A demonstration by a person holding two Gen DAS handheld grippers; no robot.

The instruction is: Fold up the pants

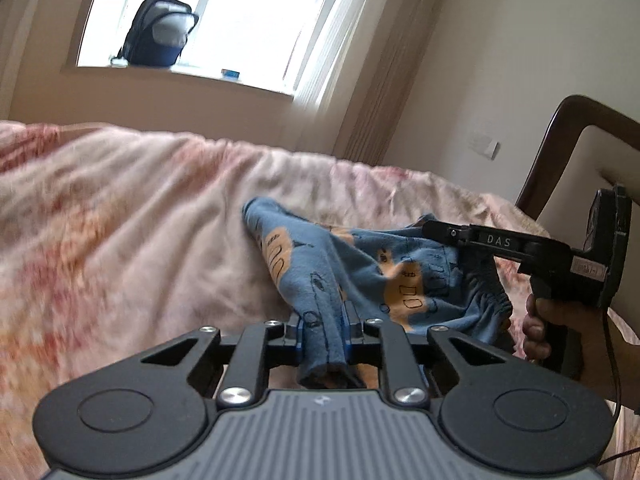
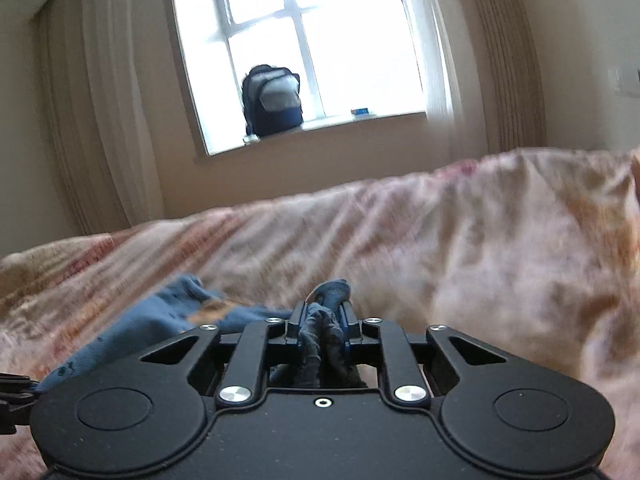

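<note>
The blue pants (image 1: 360, 268) with orange and black drawings hang in a bunch over the pink bed cover (image 1: 120, 240). My left gripper (image 1: 323, 320) is shut on one edge of the pants, the cloth pinched between its fingers. My right gripper (image 1: 430, 229) comes in from the right, held by a hand, and is shut on the elastic waistband. In the right wrist view the right gripper (image 2: 323, 314) pinches dark blue cloth, and the pants (image 2: 160, 320) trail off to the left over the cover (image 2: 480, 260).
A dark wooden chair (image 1: 560, 152) stands at the right of the bed. A dark backpack (image 1: 160, 32) and a small blue box (image 1: 231, 74) sit on the windowsill behind the bed. Curtains (image 1: 384, 80) hang beside the window.
</note>
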